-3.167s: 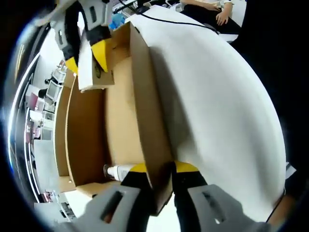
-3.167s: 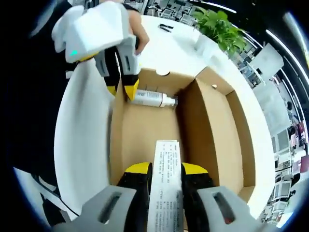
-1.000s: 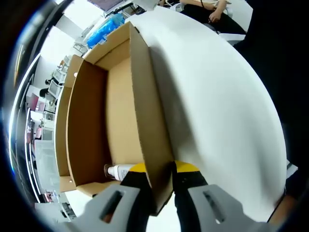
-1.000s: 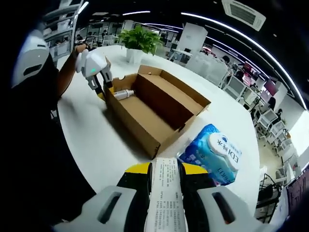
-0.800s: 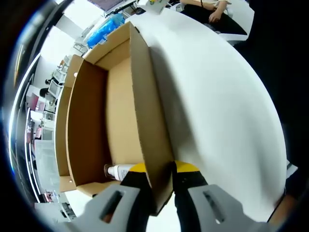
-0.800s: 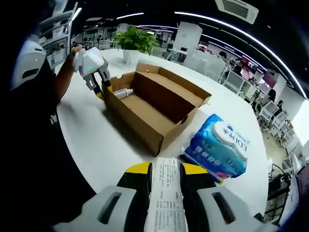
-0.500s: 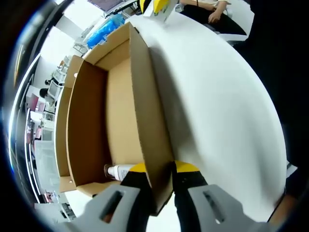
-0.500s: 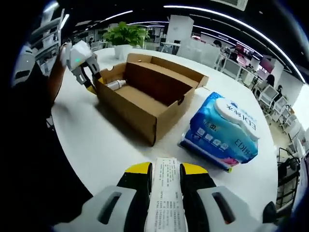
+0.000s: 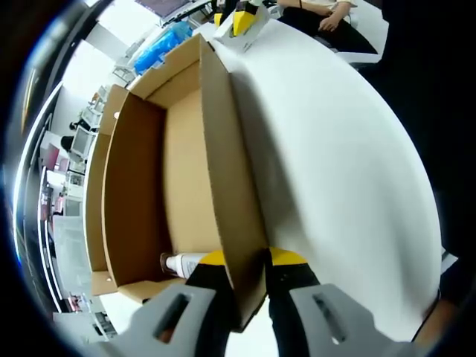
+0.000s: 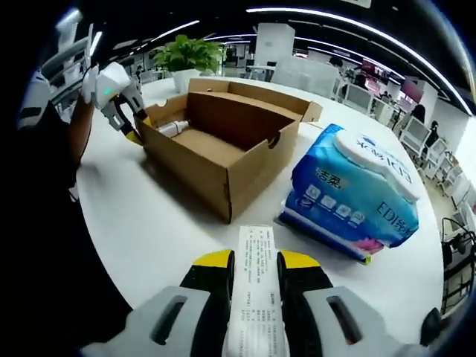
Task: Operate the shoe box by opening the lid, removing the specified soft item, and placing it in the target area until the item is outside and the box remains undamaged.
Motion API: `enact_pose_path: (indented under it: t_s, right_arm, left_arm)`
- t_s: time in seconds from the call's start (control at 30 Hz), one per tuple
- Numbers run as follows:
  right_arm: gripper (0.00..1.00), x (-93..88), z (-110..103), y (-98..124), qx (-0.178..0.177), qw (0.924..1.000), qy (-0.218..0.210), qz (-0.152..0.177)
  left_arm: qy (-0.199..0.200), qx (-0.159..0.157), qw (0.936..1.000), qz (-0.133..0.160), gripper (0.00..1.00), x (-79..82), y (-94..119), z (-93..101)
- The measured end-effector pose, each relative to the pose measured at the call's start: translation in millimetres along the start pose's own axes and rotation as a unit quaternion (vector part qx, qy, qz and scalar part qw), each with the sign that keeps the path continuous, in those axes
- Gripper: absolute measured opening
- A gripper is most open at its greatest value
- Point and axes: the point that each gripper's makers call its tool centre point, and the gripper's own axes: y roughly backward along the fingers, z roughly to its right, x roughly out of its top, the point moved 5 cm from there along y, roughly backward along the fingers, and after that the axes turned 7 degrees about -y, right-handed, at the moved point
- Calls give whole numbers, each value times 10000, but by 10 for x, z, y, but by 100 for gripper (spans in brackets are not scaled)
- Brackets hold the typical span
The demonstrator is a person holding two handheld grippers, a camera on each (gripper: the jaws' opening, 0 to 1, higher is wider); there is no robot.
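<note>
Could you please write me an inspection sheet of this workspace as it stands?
Surface: white table, mostly bare.
Job's things: open box, a white bottle lying inside; white carton outside the box.
Clutter: blue tissue pack beside the box.
Grippers: left gripper shut on the box wall; right gripper shut on the carton.
Cables: nothing seen.
Surroundings: potted plant, office desks, a seated person.

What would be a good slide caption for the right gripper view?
Right hand-held gripper carries a white printed item over the white table, past the open cardboard box.
</note>
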Motion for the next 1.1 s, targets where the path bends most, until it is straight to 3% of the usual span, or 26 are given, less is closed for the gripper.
enact_pose_path:
  t_s: [0.57, 0.6, 0.67, 0.93, 1.1]
  right_arm:
    - [21, -21, -6, -21, -22, 9994, 259, -250]
    - [21, 2, -1, -4, -36, 9995, 226, -214]
    - [21, 8, 10, 9, -67, 9996, 170, -234]
    - [19, 4, -22, 61, -87, 9994, 158, -290]
    - [19, -1, 31, 62, -57, 9997, -100, -207]
  left_arm:
    - [-1, -3, 10000, 3, 13, 1, -1, 1]
    - [-217, 97, 9996, 171, 13, 54, -19, -58]
    - [-245, 66, 9995, 203, 13, 60, -23, -51]
    - [-222, 23, 9996, 147, 13, 38, 21, 17]
    - [-220, -7, 9997, 120, 13, 18, 6, 1]
